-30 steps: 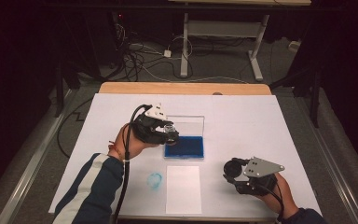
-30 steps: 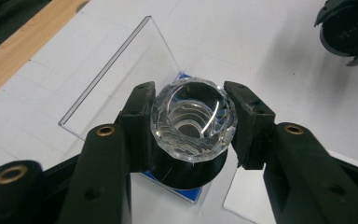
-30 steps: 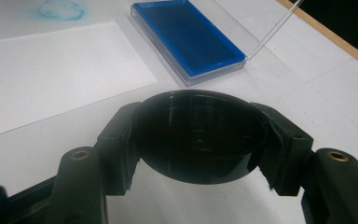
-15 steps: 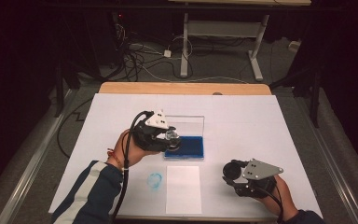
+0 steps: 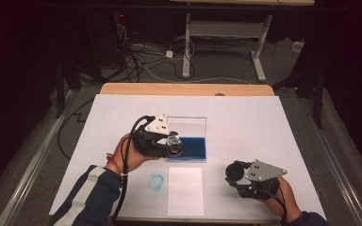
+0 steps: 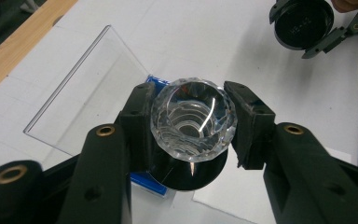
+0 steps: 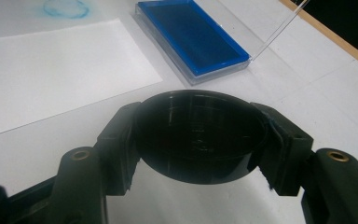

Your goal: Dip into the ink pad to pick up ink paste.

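Left gripper [image 5: 172,143] clamped on a clear faceted stamp [image 6: 193,119] with a black base — pads pressing both sides, no gap. It sits over the 9 o'clock end of the blue ink pad [image 5: 191,147], whose clear lid [image 5: 188,126] stands open at the pad's 12 o'clock edge.

Right gripper [image 5: 238,174] closed around a round black cap [image 7: 200,135], hollow side toward its camera — held low over the table [image 5: 264,122] at about 4 o'clock from the ink pad, well apart from it.

White paper sheet [image 5: 185,190] lies just at 6 o'clock of the pad; a blue stamp mark [image 5: 157,182] on the table at the sheet's 9 o'clock.
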Available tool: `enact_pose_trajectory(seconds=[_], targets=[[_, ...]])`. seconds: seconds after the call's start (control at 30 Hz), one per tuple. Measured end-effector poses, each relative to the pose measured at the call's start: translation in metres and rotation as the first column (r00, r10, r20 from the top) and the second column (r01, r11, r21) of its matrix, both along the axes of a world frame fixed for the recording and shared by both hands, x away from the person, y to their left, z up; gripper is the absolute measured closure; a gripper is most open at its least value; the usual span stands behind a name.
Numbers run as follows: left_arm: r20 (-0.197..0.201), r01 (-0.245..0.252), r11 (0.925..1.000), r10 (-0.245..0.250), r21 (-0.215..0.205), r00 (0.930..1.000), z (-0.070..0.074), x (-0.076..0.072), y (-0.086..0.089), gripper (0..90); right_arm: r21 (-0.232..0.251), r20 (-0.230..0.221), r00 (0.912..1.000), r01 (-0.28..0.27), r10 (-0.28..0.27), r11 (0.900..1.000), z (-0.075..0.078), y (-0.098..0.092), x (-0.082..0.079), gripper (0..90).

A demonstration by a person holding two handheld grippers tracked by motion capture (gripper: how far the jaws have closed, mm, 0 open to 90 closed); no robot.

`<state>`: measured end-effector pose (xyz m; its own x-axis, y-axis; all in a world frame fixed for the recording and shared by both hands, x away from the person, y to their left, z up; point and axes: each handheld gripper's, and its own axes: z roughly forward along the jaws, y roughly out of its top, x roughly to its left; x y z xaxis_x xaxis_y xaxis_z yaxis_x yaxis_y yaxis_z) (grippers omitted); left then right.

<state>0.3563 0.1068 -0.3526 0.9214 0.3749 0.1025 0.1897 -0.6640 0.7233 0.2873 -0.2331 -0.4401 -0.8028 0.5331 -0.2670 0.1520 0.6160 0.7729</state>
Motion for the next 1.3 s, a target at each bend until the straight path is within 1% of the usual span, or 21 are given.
enact_pose_trajectory(seconds=[0.13,0.23,0.4,0.43,0.47,0.5,0.57,0.63,0.8,0.87,0.93,0.97,1.0,1.07,1.3], targets=[[0.000,0.017,0.9998,-0.017,0.004,0.9999,0.000,-0.004,-0.001,54.3,-0.004,0.003,1.0000,-0.002,0.002,1.000,0.000,0.000,0.000,38.4],[-0.003,0.020,0.9998,-0.020,-0.006,0.9998,-0.002,-0.007,-0.003,54.2,-0.006,0.004,1.0000,-0.001,0.001,1.000,0.000,0.000,-0.001,38.4],[-0.004,0.042,0.9991,-0.042,-0.001,0.9991,-0.005,-0.010,-0.005,54.2,-0.009,0.004,1.0000,-0.001,0.001,1.000,0.000,0.000,-0.001,38.4],[0.000,0.037,0.9993,-0.037,-0.006,0.9993,-0.006,-0.011,-0.005,54.2,-0.009,0.004,1.0000,-0.001,0.002,1.000,0.000,0.000,-0.001,38.4],[-0.002,0.039,0.9992,-0.039,-0.009,0.9992,-0.006,-0.012,-0.005,54.2,-0.009,0.005,1.0000,-0.001,0.001,1.000,0.000,0.000,-0.001,38.4],[-0.002,0.051,0.9987,-0.051,-0.008,0.9987,-0.006,-0.013,-0.006,54.2,-0.009,0.005,1.0000,-0.001,0.001,1.000,0.000,0.000,-0.002,38.4],[0.000,0.049,0.9988,-0.049,-0.010,0.9988,-0.008,-0.015,-0.007,54.2,-0.009,0.006,1.0000,0.000,0.000,1.000,0.000,0.000,-0.002,38.4],[-0.002,0.070,0.9975,-0.070,0.005,0.9975,-0.009,-0.017,-0.008,54.2,-0.008,0.007,1.0000,-0.003,0.003,1.000,0.000,0.000,-0.002,38.4],[-0.001,0.081,0.9967,-0.081,-0.011,0.9967,-0.011,-0.023,-0.011,54.2,-0.012,0.005,1.0000,-0.004,0.004,1.000,-0.001,0.001,-0.002,38.4],[-0.014,0.098,0.9951,-0.098,-0.017,0.9951,-0.012,-0.025,-0.012,54.2,-0.014,0.005,1.0000,-0.007,0.007,1.000,-0.001,0.001,-0.002,38.4],[-0.011,0.100,0.9949,-0.100,-0.011,0.9949,-0.014,-0.027,-0.013,54.2,-0.016,0.004,1.0000,-0.006,0.006,1.000,-0.001,0.001,-0.002,38.4],[-0.010,0.103,0.9944,-0.104,-0.020,0.9946,-0.016,-0.028,-0.014,54.3,-0.018,0.004,1.0000,-0.005,0.005,1.000,-0.001,0.001,-0.002,38.4],[-0.012,0.103,0.9944,-0.104,-0.020,0.9946,-0.017,-0.028,-0.014,54.2,-0.018,0.004,1.0000,-0.005,0.005,1.000,-0.001,0.001,-0.002,38.4],[-0.018,0.114,0.9934,-0.114,-0.011,0.9933,-0.019,-0.030,-0.015,54.2,-0.018,0.003,1.0000,-0.008,0.008,1.000,-0.001,0.001,-0.002,38.4],[-0.031,0.127,0.9917,-0.127,-0.023,0.9914,-0.026,-0.035,-0.017,54.3,-0.019,-0.001,1.0000,-0.008,0.007,1.000,-0.002,0.002,-0.002,38.4]])
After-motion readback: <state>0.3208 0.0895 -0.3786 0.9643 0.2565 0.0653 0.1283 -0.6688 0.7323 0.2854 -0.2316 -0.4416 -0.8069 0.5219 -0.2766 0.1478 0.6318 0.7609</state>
